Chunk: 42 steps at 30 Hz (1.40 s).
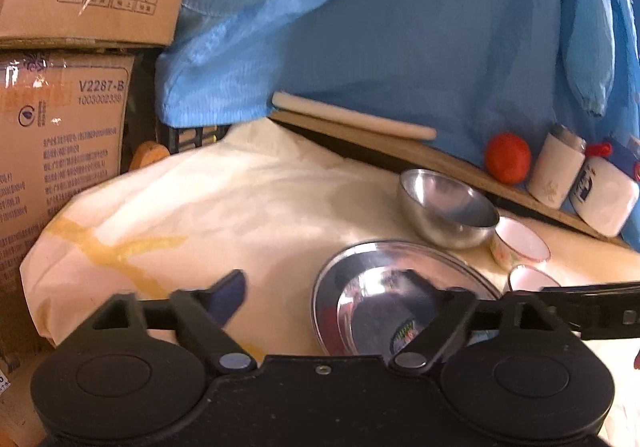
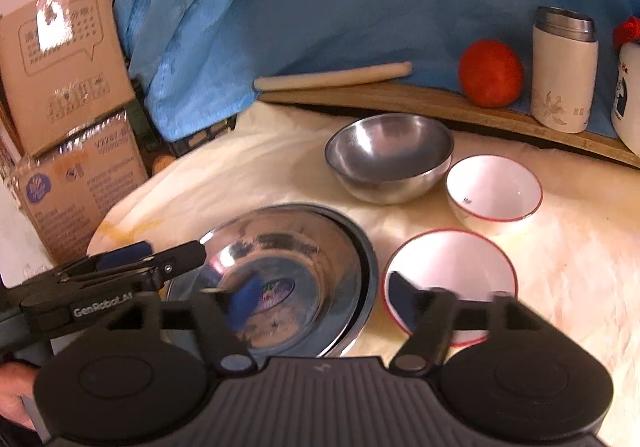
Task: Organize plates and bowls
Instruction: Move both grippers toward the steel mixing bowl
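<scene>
Cloth-covered table (image 2: 560,267) bearing the dishes. Stacked steel plates (image 2: 288,271) lie directly ahead of the right gripper (image 2: 324,307), at its left finger; its jaws stand wide and hold nothing. The left gripper (image 1: 340,299), likewise wide and empty, flanks the stack's left rim. Steel bowl (image 2: 390,157) sits beyond the plates. The large red-rimmed bowl (image 2: 452,279) lies just beside the plates, under the right gripper's right finger, which is probably nearer; the small red-rimmed bowl (image 2: 494,189) sits behind.

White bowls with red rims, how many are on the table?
2: one white red-rimmed bowl right of the deep steel bowl, another nearer, beside the stacked steel plates.
</scene>
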### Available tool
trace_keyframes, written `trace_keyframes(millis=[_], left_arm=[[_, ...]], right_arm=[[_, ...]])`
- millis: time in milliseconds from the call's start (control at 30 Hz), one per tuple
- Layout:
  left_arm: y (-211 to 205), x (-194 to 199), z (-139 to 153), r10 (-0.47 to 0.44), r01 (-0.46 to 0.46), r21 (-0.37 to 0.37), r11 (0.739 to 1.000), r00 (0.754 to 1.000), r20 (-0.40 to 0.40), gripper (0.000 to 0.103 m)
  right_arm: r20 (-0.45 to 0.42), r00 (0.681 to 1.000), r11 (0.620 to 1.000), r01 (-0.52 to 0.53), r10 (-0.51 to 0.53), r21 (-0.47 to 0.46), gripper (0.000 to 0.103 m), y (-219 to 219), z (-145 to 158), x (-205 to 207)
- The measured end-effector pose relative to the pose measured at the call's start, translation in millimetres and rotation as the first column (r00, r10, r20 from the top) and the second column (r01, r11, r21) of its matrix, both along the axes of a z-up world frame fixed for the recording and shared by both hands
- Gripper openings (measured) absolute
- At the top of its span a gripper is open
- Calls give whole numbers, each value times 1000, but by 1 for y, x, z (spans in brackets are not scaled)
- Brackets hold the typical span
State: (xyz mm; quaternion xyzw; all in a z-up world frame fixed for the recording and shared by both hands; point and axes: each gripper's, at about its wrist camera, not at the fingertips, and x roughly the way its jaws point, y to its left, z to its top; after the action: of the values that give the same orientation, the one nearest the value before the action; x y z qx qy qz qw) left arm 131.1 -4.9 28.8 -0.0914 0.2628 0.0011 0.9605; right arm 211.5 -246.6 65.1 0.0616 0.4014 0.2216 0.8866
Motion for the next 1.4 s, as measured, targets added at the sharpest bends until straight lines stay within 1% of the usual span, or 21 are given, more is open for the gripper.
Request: trace_keyframes(millis=[33, 100, 167, 333, 433, 600, 767, 833, 1033, 1167, 1300, 1400], left_arm=[[0, 2, 1, 9, -9, 2, 1000, 1000, 5, 97], [2, 8, 4, 13, -13, 2, 1000, 1000, 11, 100], [4, 15, 6, 20, -19, -8, 1000, 1000, 13, 102], [8, 38, 12, 32, -32, -33, 999, 999, 4, 102], [6, 57, 14, 14, -14, -48, 999, 1000, -19, 102], [0, 88, 18, -17, 13, -72, 997, 998, -53, 102], [-10, 120, 15, -30, 21, -84, 996, 994, -106, 102], [-15, 132, 13, -42, 29, -95, 995, 990, -131, 102], [-24, 160, 3, -73, 41, -160, 986, 977, -199, 102], [-26, 170, -5, -73, 32, -181, 983, 972, -224, 102], [-28, 177, -10, -82, 35, -195, 980, 968, -238, 102], [-28, 182, -13, -88, 33, -216, 976, 963, -253, 102]], right_arm=[[13, 1000, 1000, 7, -7, 3, 90, -2, 1, 1], [41, 999, 1000, 19, -19, -12, 92, -4, 4, 3], [65, 997, 999, 34, -32, -18, 97, -8, 6, 6], [132, 987, 996, 90, -87, -23, 102, -18, 10, 20], [146, 981, 992, 128, -126, -6, 102, -27, 10, 34], [127, 974, 982, 185, -187, 33, 103, -44, 7, 63], [91, 967, 969, 233, -239, 80, 103, -61, 2, 96], [70, 968, 967, 235, -242, 95, 103, -65, -1, 107], [31, 971, 963, 229, -235, 141, 103, -65, -10, 133], [22, 975, 962, 216, -223, 167, 103, -67, -15, 137], [17, 977, 955, 203, -212, 215, 102, -72, -21, 140], [7, 978, 954, 203, -210, 222, 99, -70, -27, 144]])
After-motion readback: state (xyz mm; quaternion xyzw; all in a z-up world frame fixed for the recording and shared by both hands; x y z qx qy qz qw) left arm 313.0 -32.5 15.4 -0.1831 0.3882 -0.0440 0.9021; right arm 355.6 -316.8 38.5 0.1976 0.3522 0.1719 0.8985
